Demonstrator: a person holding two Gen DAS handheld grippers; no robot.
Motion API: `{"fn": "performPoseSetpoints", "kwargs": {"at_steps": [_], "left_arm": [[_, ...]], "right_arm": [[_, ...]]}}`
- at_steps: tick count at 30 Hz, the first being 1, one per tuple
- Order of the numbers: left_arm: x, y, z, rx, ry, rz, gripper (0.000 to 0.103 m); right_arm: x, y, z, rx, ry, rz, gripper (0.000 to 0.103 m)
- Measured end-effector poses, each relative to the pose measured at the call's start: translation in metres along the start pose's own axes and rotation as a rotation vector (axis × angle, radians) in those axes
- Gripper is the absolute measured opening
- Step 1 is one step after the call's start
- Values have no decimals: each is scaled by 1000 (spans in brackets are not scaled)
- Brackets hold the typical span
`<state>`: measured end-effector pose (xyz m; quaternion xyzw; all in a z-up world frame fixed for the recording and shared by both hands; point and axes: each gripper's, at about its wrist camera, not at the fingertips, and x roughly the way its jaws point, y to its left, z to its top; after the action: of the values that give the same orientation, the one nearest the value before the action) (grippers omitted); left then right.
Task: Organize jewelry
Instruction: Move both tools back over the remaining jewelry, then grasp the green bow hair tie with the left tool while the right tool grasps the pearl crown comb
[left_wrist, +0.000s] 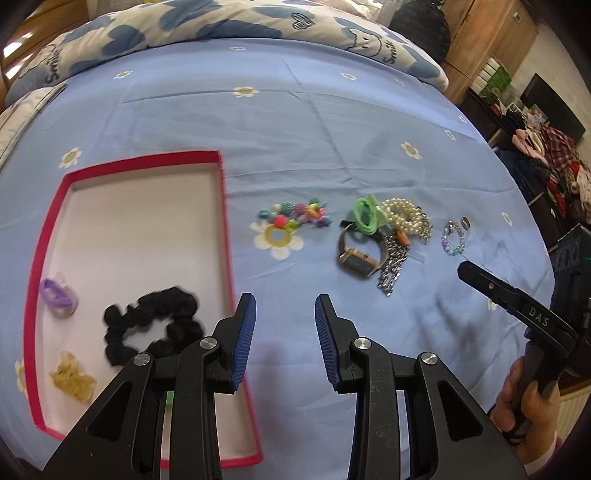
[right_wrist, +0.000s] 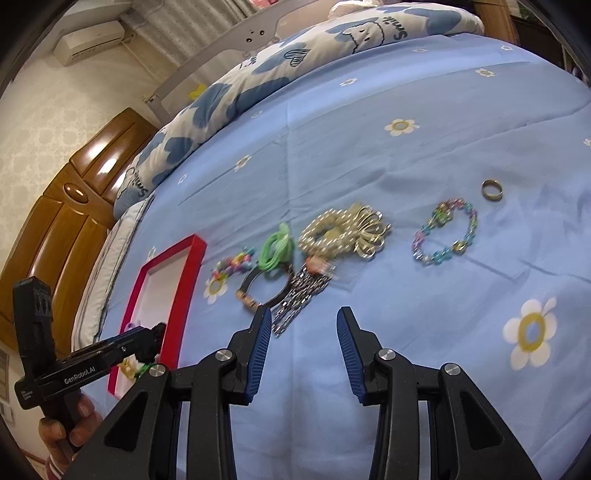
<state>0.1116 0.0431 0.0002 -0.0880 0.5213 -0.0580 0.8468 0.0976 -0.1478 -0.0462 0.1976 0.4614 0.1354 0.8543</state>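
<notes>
left wrist view: you are sorting; both the left tool (left_wrist: 284, 332) and right tool (right_wrist: 301, 349) are gaping empty. next, aim for the watch (left_wrist: 360, 254), then the tray (left_wrist: 221, 192).

Right hand-held gripper (right_wrist: 301, 350) hangs open & empty over the blue bed sheet (right_wrist: 406, 155), its left pad just by a silver chain (right_wrist: 295, 299). Beyond: watch (right_wrist: 264, 288), green tie (right_wrist: 277, 245), pearls (right_wrist: 332, 232), pastel bracelet (right_wrist: 445, 232), ring (right_wrist: 492, 190) well apart. Red box (right_wrist: 173, 295) at left, w/ left hand-held gripper (right_wrist: 157, 338) over it.
</notes>
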Motion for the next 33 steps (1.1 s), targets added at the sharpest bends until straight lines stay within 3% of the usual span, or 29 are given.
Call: {"fn": "performPoseSetpoints", "kwargs": {"at_steps": [19, 30, 33], "left_arm": [[67, -52, 56, 71, 55, -70, 31], [114, -63, 72, 84, 122, -88, 31], [117, -63, 73, 94, 119, -97, 21]], "right_arm": [[47, -24, 52, -4, 32, -60, 40], [66, -36, 58, 25, 70, -54, 40], [69, -33, 60, 9, 74, -57, 40]]}}
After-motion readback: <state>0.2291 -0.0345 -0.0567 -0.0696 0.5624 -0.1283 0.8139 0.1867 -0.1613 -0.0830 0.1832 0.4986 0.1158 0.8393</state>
